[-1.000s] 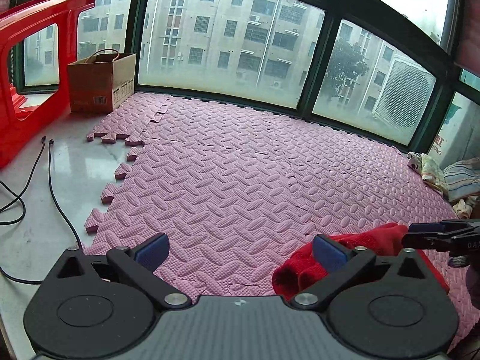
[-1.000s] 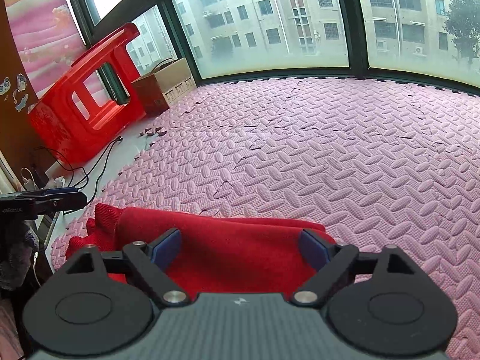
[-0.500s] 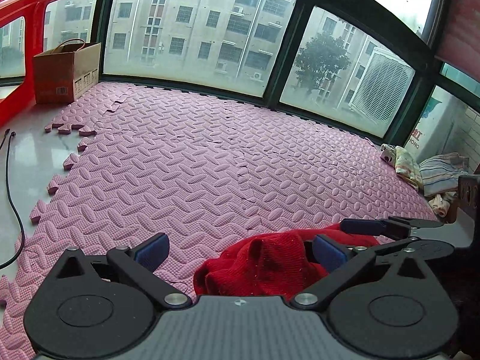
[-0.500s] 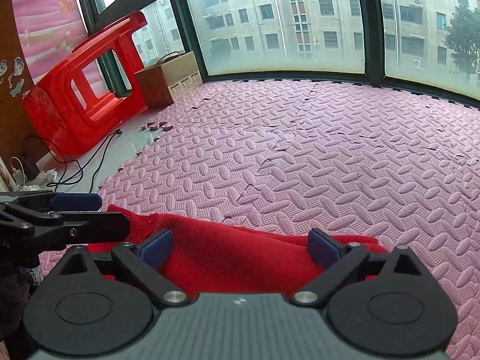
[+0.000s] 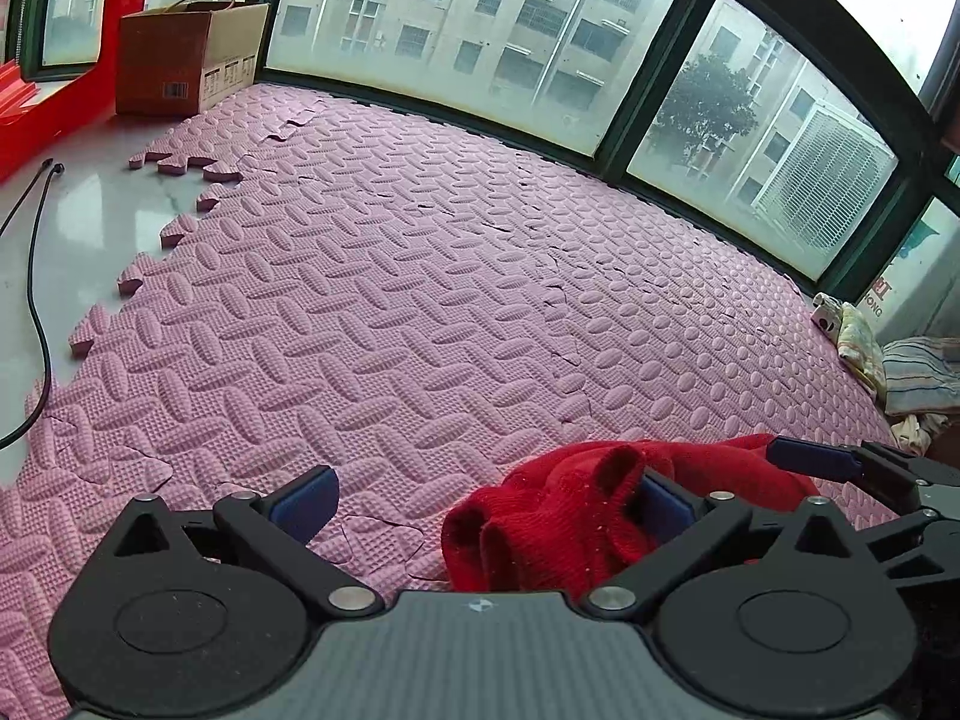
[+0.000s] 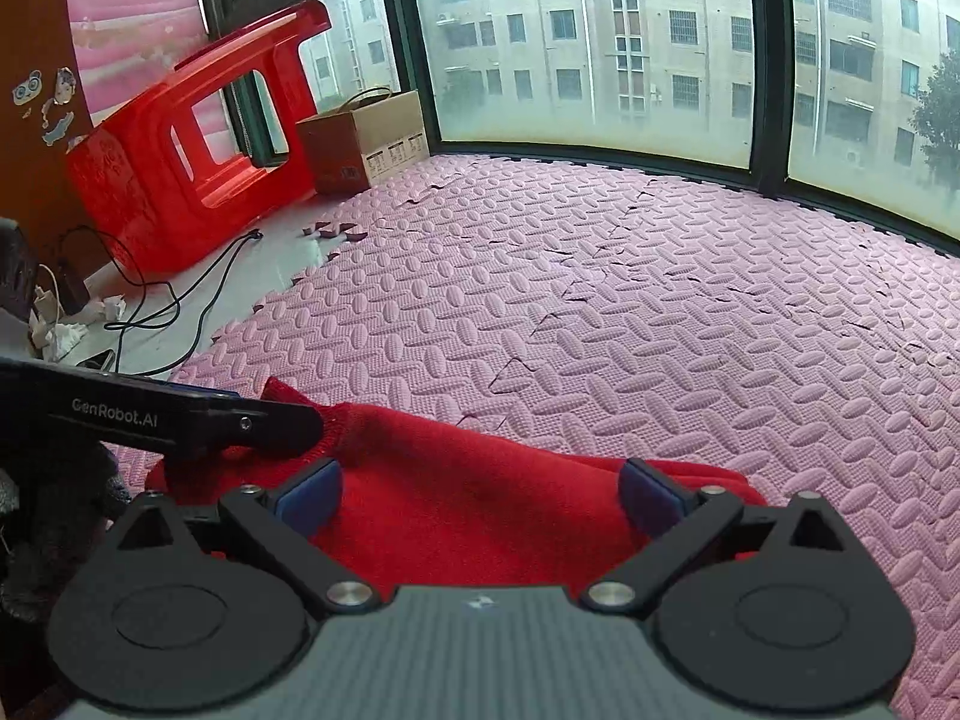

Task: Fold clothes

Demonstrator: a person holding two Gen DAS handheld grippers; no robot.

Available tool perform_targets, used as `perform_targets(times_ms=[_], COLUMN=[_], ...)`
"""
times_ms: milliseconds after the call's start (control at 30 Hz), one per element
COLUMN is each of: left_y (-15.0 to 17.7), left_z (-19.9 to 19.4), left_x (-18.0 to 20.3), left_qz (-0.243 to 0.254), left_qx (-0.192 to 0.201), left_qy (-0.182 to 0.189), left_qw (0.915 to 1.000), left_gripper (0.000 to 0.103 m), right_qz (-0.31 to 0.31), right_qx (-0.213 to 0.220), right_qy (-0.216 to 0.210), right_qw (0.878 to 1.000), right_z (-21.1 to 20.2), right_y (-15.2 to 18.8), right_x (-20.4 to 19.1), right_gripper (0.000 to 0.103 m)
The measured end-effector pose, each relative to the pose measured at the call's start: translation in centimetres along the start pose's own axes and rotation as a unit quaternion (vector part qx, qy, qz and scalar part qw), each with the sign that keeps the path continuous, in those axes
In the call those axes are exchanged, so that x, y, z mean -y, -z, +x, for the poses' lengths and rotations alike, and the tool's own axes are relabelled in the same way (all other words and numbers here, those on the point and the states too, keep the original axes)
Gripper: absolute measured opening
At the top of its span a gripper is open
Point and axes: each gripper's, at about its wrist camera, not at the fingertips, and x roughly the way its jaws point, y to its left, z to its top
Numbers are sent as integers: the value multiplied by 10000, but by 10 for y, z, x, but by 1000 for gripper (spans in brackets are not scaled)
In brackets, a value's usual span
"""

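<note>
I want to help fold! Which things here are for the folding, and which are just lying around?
For folding: red sweater, left gripper, right gripper, pink mat.
Lying around: cardboard box, red plastic chair, black cables, clothes pile.

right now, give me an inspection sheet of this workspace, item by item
Surface: pink foam puzzle mat, edge pieces loose near the bare floor.
Job's things: red knitted garment, bunched, on the mat near both grippers.
Clutter: cardboard box, red plastic stool on its side, pile of other clothes at the mat's far right.
Grippers: left gripper open, garment bunched against its right finger; right gripper open over the garment.
Cables: black cables on the bare floor.
Surroundings: large windows, apartment blocks outside.
</note>
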Motion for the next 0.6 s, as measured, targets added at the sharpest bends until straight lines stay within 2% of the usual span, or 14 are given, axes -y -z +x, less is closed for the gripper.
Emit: perform_targets(times_ms=[167,300,433,600], left_y=[0,0,3,14], left_z=[-3,-15,-30,-24], left_x=[3,9,19,21], left_qz=[-33,-73,-131,-246], left_qx=[7,73,192,28], left_qy=[-30,-8,152,36], left_qw=[10000,9999,9996,9997], left_gripper=[103,103,103,103], right_qz=[-507,-1076,-1145,-966], right_qx=[11,175,425,466], right_qy=[-141,191,168,174], right_qw=[9986,9939,9924,9941], right_z=[-5,5,-9,-25], right_y=[15,29,26,27], right_x=[-20,-38,-38,-23], right_gripper=[100,100,100,100])
